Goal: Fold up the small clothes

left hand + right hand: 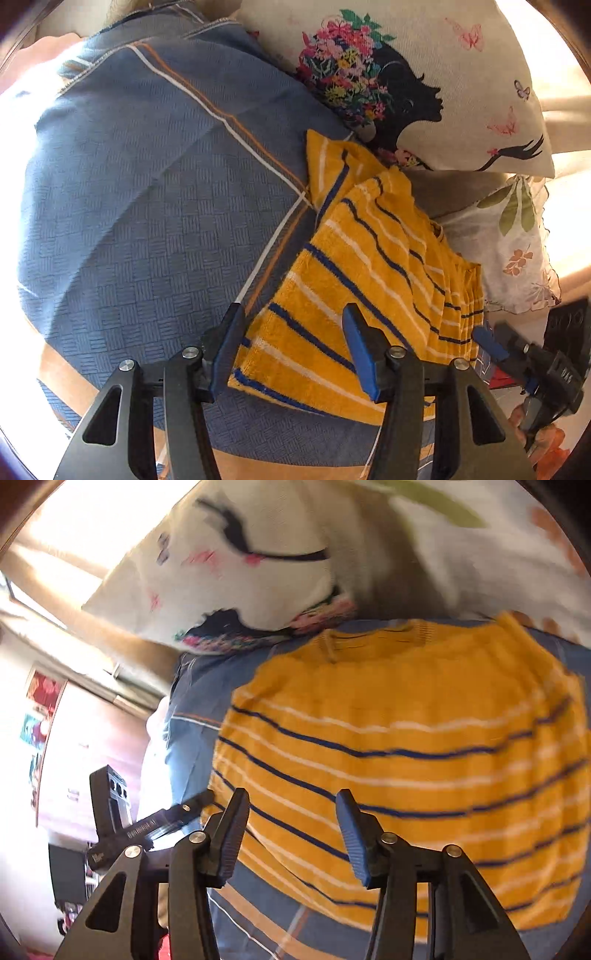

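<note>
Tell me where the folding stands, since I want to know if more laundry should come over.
Done: the yellow striped garment lies doubled over on the blue bedspread, its layers stacked near the printed pillow. In hand: nothing; the left gripper and right gripper both have jaws apart, clear of the cloth. Left: perhaps one more fold or a tidy-up. No other clothes are visible.

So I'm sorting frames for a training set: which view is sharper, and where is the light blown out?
Left wrist view: sharp, the yellow striped garment and blue bedspread show clear weave; glare whitens the left and right edges. Right wrist view: motion-blurred across garment and printed pillow; the room at left is washed out.
</note>
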The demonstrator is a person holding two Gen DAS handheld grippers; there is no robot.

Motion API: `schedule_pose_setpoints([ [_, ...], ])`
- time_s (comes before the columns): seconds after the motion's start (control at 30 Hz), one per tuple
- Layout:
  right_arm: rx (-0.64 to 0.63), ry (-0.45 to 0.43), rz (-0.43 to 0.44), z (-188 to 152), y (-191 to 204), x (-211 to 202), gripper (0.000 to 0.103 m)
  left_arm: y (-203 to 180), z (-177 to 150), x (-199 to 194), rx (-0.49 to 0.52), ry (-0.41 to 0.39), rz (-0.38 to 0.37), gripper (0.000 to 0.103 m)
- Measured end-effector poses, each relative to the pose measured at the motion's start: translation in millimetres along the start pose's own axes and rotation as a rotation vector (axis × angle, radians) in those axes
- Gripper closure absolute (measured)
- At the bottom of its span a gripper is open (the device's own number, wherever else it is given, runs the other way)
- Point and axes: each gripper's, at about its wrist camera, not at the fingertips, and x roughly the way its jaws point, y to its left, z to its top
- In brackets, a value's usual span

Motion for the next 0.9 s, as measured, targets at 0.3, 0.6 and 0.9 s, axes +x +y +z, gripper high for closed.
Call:
schedule_pose_setpoints([
  [0.3,-0.265,0.243,-0.269,46,96,155,0.029,33,-5,5,-0.121,0.060,-0.180,0.081],
  [0.6,-0.473,0.274,-0.623,32,120,197,0.049,30,-6,2,-0.141,0.084,-0.252,0.081],
  [0.9,-0.396,0.128,-0.437,35,91,127,0.083,10,-6,-39,-0.126,0.012,-0.298,0.082],
])
